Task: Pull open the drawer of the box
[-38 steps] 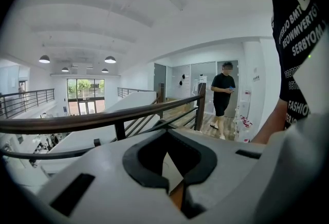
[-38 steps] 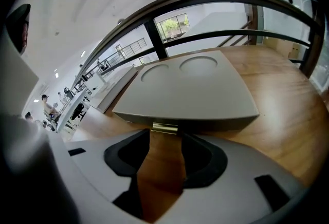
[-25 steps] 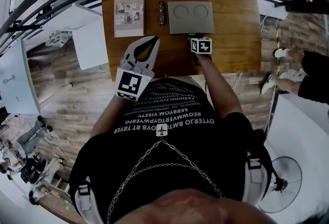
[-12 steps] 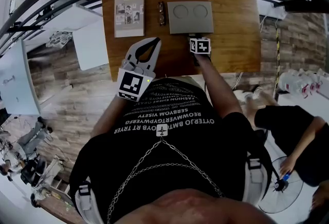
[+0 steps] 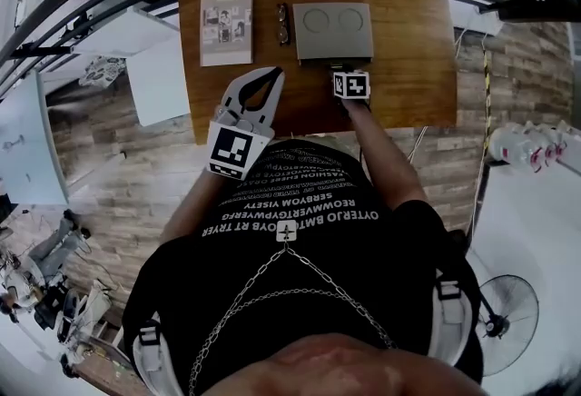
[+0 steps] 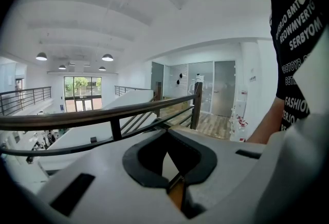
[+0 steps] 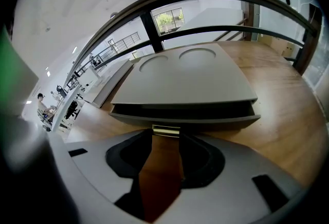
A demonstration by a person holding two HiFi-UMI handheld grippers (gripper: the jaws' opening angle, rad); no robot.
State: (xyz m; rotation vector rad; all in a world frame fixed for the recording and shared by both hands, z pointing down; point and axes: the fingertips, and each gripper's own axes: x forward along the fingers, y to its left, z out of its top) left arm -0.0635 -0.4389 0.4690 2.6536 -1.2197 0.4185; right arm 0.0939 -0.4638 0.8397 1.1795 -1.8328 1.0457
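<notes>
Wooden table (image 5: 408,67): carries the box, a booklet and a small dark item; the person stands at its near edge.
Box (image 5: 334,29): grey, flat, two round recesses in its lid, set at the middle of the table's far half.
Drawer (image 7: 185,117): on the box's near face, standing out a little below the lid, with a dark slit between the two.
Handle (image 7: 166,129): a short brass bar at the middle of the drawer front.
Right gripper (image 5: 343,67): tilted steeply down at the box's near side, its marker cube just in front of the box. In the right gripper view its jaws have just been closing and now pinch the handle, one tip against each end of the bar.
Left gripper (image 5: 275,72): held over the table's near-left part, well apart from the box and pointing only slightly downward. Its tips are pressed together with nothing between them, and only the padded hollow behind them is open.
Booklet (image 5: 227,24): lies flat to the left of the box.
Small dark item (image 5: 284,24): between booklet and box, just beside the box's left edge; too small to identify.
Railing (image 6: 103,115): a dark rail runs beyond the table's far edge.
</notes>
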